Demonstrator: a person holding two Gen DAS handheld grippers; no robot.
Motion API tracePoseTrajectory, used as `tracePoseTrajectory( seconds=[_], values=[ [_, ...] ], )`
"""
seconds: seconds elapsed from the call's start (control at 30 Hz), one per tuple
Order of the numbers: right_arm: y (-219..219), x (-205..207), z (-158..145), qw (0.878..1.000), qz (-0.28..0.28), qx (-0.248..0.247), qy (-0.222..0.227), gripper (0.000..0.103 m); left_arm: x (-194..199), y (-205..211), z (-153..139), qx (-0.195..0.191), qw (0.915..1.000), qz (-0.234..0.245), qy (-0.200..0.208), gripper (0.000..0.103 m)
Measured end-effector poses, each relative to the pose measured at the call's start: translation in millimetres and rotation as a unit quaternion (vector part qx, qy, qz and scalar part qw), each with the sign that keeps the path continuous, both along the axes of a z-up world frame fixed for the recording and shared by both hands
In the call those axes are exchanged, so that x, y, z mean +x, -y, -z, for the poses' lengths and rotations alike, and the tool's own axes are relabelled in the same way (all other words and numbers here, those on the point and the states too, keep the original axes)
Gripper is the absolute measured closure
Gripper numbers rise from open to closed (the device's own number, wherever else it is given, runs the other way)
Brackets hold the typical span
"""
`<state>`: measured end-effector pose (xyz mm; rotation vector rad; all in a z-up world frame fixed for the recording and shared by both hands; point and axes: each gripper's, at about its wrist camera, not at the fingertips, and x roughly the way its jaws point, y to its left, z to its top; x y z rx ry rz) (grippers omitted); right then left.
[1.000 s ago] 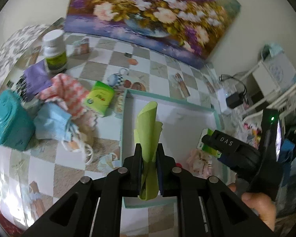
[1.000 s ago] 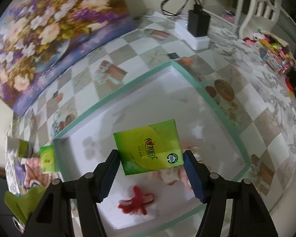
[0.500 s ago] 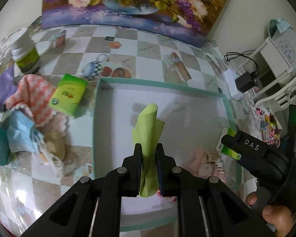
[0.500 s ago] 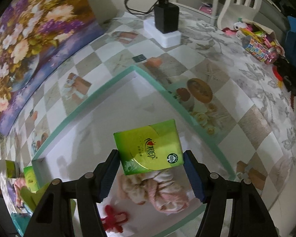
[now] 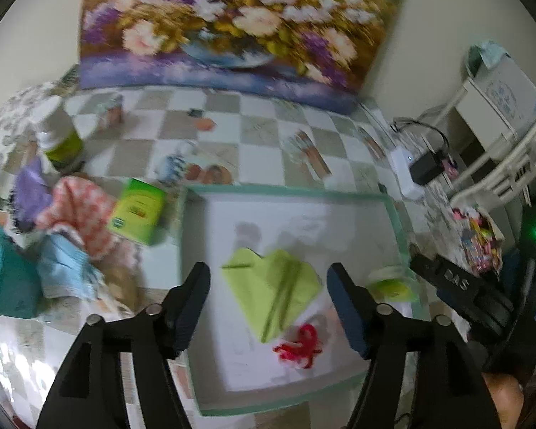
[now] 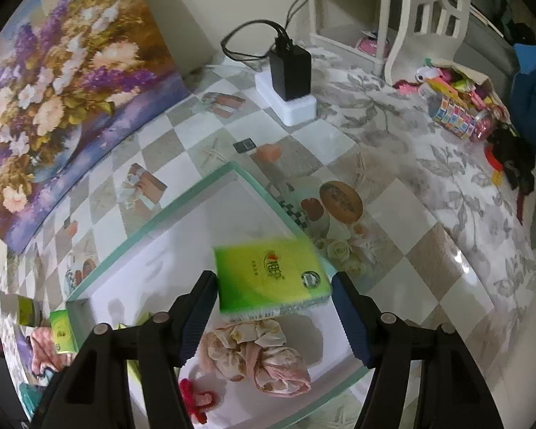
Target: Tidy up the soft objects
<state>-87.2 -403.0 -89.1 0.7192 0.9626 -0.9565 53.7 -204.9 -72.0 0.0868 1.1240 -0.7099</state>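
Inside the tray [image 5: 393, 214] at the counter's middle lies the green cloth [image 5: 273, 293], beneath the wide-open, empty left tongs [image 5: 268, 307]. The right tongs [image 6: 273, 307], jaws spread, flank the green tissue pack [image 6: 269, 279] by the tray's right rim; whether they grip it is unclear.

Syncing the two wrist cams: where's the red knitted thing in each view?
Left wrist: red knit piece in the tray, low centre, just below the green cloth, between the open fingers.
Right wrist: red knit piece at the bottom left, partly behind the left finger, beside the pink scrunchie.
Shared landmark: the black charger.
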Motion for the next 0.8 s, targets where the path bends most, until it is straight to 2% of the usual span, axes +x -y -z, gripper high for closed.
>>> tracePoseTrajectory(
  seconds=[0.1, 0.23, 0.43, 0.63, 0.8],
  values=[
    [-1, -3, -2, 1.0, -0.001, 0.002, 0.008, 0.033, 9, -12, -5, 0.009, 0.9996, -0.024, 0.008, 0.027],
    [-2, -3, -2, 1.0, -0.003, 0.005, 0.008, 0.033, 28, -33, -4, 0.016, 0.9976, -0.067, -0.012, 0.026],
    [-11, 8, 2, 1.0, -0.025, 0.006, -0.008, 0.033, 56, -75, 11, 0.037, 0.9863, -0.15, -0.059, 0.025],
    [-45, 39, 6, 0.994, -0.101, 0.028, -0.001, 0.033, 72, -107, 20, 0.036, 0.9747, -0.199, -0.094, 0.02],
    [-81, 64, 4, 0.985, -0.168, 0.032, 0.005, 0.029, 80, -123, 16, 0.018, 0.9722, -0.211, -0.101, 0.018]
  ],
)
